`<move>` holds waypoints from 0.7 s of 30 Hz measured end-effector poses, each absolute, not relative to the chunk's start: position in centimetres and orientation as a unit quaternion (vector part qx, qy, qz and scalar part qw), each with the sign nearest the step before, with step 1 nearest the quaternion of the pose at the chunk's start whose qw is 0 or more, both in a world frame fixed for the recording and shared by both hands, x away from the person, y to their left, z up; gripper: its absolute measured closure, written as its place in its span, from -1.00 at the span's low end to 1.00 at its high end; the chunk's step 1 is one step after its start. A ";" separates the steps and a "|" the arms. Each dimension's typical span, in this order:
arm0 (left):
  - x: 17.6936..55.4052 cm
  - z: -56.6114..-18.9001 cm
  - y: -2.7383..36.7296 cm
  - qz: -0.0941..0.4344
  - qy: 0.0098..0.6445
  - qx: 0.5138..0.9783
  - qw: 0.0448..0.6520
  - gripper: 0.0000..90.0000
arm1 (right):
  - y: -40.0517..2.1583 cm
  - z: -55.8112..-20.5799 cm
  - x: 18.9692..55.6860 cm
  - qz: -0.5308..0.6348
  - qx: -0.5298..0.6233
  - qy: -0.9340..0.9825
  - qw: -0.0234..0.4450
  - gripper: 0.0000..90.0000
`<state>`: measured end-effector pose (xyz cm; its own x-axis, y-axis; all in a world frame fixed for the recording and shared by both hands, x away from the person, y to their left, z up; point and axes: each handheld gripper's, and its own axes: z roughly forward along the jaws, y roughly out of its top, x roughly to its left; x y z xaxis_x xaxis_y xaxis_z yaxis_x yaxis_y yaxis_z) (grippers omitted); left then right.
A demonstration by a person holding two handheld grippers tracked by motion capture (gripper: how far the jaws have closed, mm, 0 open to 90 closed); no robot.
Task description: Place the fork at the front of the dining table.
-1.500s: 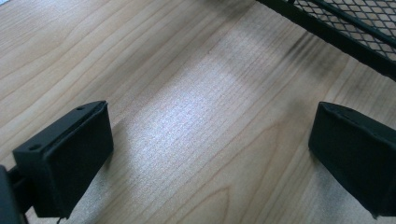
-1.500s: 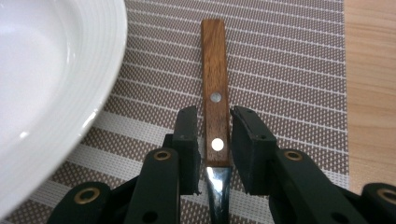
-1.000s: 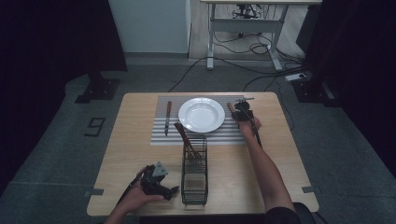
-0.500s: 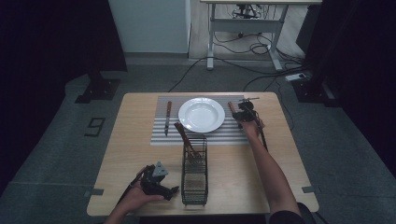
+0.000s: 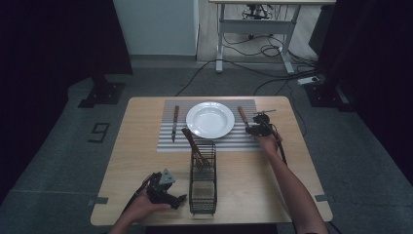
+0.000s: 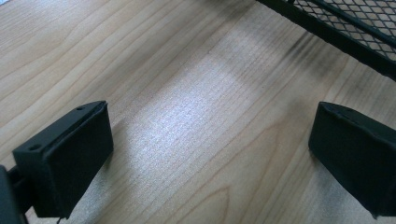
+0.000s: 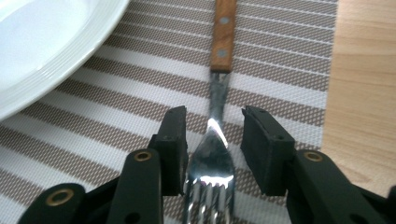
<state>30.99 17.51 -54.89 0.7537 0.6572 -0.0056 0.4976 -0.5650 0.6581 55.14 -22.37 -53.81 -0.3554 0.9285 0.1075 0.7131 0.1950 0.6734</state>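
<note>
The fork (image 7: 215, 140) lies flat on the striped placemat (image 7: 289, 70), just right of the white plate (image 7: 42, 51), its wooden handle pointing away and its tines toward the person. The right gripper (image 7: 212, 140) straddles the fork's metal neck; its jaws have just been opening and now stand a little apart, a gap showing on each side of the fork, so the pads do not press it. In the high view the same fork (image 5: 242, 116) appears mainly as a brown handle beside the plate (image 5: 210, 119), with the right gripper (image 5: 258, 127) at its near end; the tines cannot be made out there.

The left gripper (image 5: 163, 187) rests low on the wooden table (image 5: 136, 146) near its front edge, beside a black wire basket (image 5: 202, 178) that holds another wooden-handled utensil (image 5: 194, 146). Its own view shows the jaws wide apart over bare wood (image 6: 196, 121), nothing between them. A knife (image 5: 175, 122) lies on the placemat left of the plate.
</note>
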 end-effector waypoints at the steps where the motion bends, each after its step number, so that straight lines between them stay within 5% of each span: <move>1: 31.0 -54.9 17.5 0.121 0.329 0.876 0.330 -1.00 | -22.2 -53.8 55.0 0.325 0.539 0.760 0.163 0.31; 21: 31.0 -54.9 17.5 0.121 0.329 0.876 0.330 -1.00 | -21.9 -54.0 53.9 0.342 0.524 0.764 0.157 0.32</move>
